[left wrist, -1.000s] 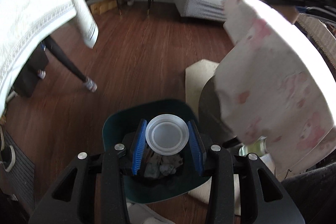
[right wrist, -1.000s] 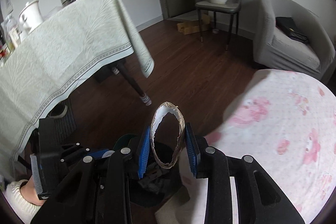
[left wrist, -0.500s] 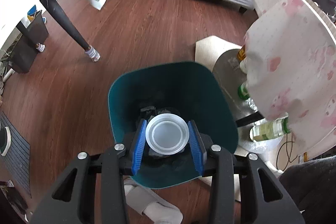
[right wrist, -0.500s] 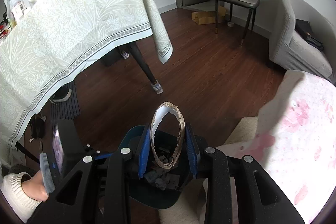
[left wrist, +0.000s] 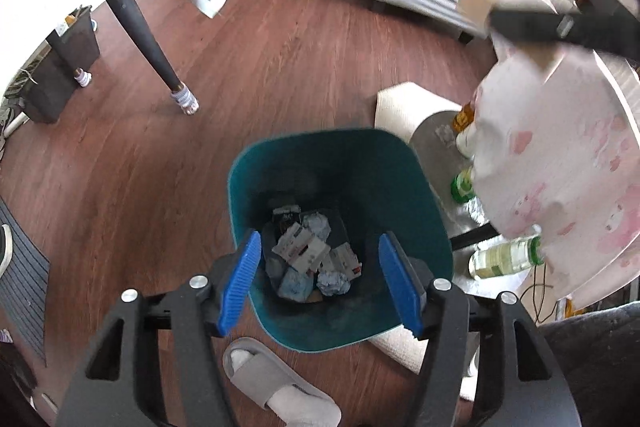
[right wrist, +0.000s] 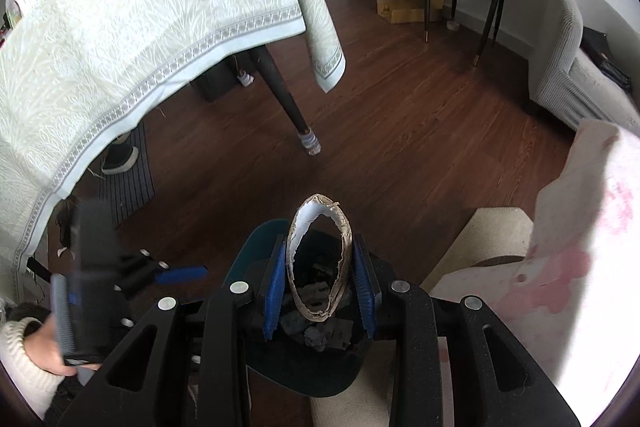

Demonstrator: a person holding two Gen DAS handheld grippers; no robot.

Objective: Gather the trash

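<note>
Left gripper (left wrist: 320, 283) gapes wide and empty above the teal plastic trash bin (left wrist: 404, 163), while right gripper (right wrist: 320, 283), poised over the bin's 12 o'clock rim for dropping, pinches a squashed brown cardboard ring (right wrist: 320, 263).
</note>
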